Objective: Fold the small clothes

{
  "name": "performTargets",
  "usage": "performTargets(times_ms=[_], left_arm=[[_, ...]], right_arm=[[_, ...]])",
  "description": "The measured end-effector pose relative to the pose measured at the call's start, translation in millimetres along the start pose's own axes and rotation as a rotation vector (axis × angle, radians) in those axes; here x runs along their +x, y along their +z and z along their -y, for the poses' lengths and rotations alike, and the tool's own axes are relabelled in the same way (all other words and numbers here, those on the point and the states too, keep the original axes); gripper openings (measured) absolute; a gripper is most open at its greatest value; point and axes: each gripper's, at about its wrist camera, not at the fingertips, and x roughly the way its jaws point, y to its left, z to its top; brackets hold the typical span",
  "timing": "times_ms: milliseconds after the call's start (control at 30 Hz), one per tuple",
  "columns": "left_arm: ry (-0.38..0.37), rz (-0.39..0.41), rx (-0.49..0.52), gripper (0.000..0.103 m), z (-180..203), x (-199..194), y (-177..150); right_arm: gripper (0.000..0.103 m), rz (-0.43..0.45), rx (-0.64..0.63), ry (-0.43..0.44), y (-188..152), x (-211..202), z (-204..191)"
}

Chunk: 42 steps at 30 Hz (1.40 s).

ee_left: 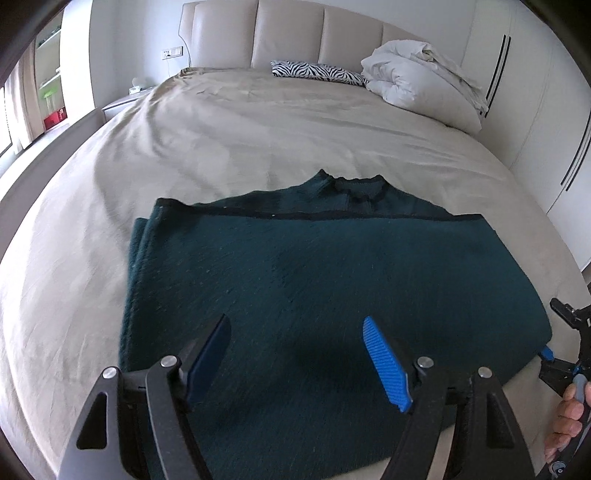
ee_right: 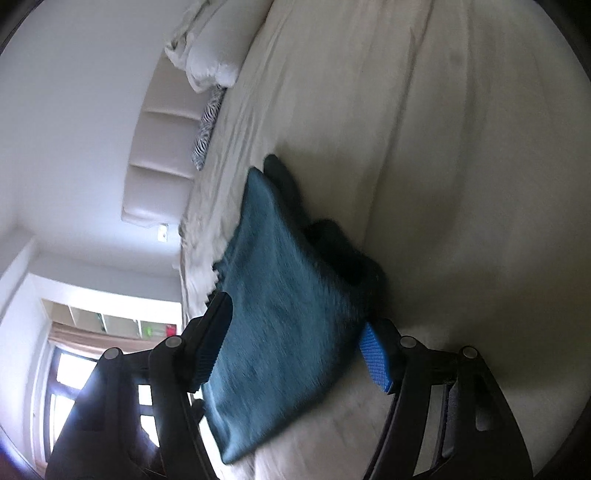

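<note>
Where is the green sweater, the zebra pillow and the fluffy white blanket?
green sweater (ee_left: pixel 314 266), left wrist view, middle of its folded top layer.
zebra pillow (ee_left: pixel 317 72), left wrist view, middle of its striped front.
fluffy white blanket (ee_left: pixel 413 74), left wrist view, middle of the bundle by the headboard.

Left wrist view: low over bed (ee_left: pixel 221 147), upright, facing headboard (ee_left: pixel 288 33), near. Right wrist view: rolled sideways, close, looking along bed from its side. Shared: dark green garment (ee_left: pixel 314 277), zebra pillow (ee_left: pixel 317 72), headboard.
</note>
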Motion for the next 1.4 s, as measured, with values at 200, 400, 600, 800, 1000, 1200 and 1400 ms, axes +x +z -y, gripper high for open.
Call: performTargets(times_ms=[200,400,600,800,1000,1200,1400], left_arm=[[0.009,-0.066,0.009,0.077,3,23,-3],[0.014,-0.076,0.009,0.079,4,30,-6],[0.009,-0.077,0.010,0.081,3,33,-6],[0.002,-0.078,0.010,0.083,1,36,-5],[-0.008,-0.080,0.006,0.085,1,38,-5],[-0.013,-0.085,0.007,0.085,0,39,-4],[-0.024,-0.086,-0.010,0.087,0,40,-3]], right_arm=[[0.065,0.007,-0.032,0.044,1,9,-14],[0.065,-0.009,-0.047,0.029,7,27,-12],[0.064,0.037,-0.110,0.093,3,24,-29],[0.055,-0.007,-0.067,-0.042,1,34,-21],[0.058,-0.043,-0.069,-0.072,-11,38,-30],[0.058,0.031,-0.018,0.031,10,47,-18],[0.055,0.008,-0.038,0.070,21,65,-22]])
